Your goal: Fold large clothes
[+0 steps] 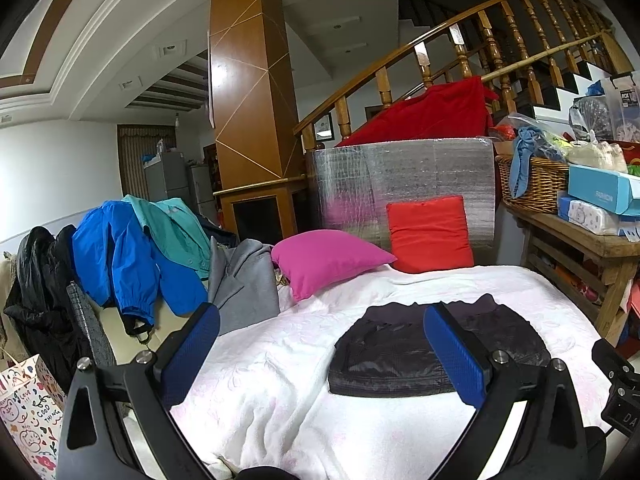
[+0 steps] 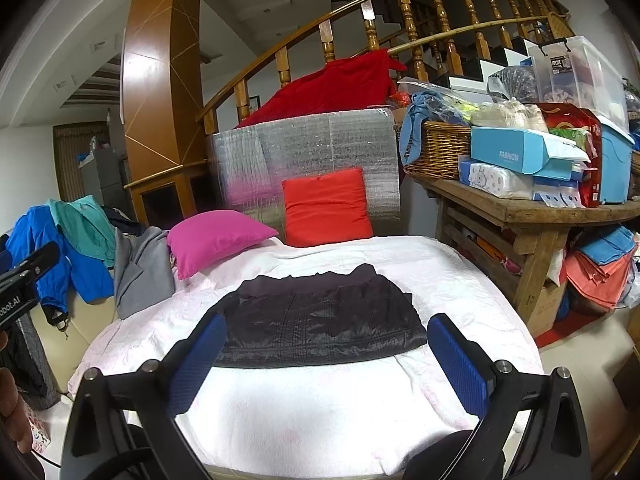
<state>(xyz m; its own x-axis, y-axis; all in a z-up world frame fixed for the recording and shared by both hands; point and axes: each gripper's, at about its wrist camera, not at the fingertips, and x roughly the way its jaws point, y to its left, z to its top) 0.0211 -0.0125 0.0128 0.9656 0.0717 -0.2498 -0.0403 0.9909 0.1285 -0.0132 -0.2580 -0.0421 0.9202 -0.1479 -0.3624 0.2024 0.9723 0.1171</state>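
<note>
Both the left gripper [image 1: 322, 350] and right gripper [image 2: 326, 360] hang wide apart, empty, above the folded black garment [image 2: 320, 320] on the white blanket [image 2: 320, 408].

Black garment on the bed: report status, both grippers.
Left gripper open, empty. Right gripper open, empty, short of the cloth. Black garment lies folded flat on white bedspread. Nothing in the way; pink pillow well clear.

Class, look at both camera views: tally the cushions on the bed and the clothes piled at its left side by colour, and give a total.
Pink cushion: 1
Red cushion: 1
Blue jacket: 1
Teal garment: 1
Grey garment: 1
Black jacket: 1
Total: 6
The dark folded garment on the bed is not counted.
</note>
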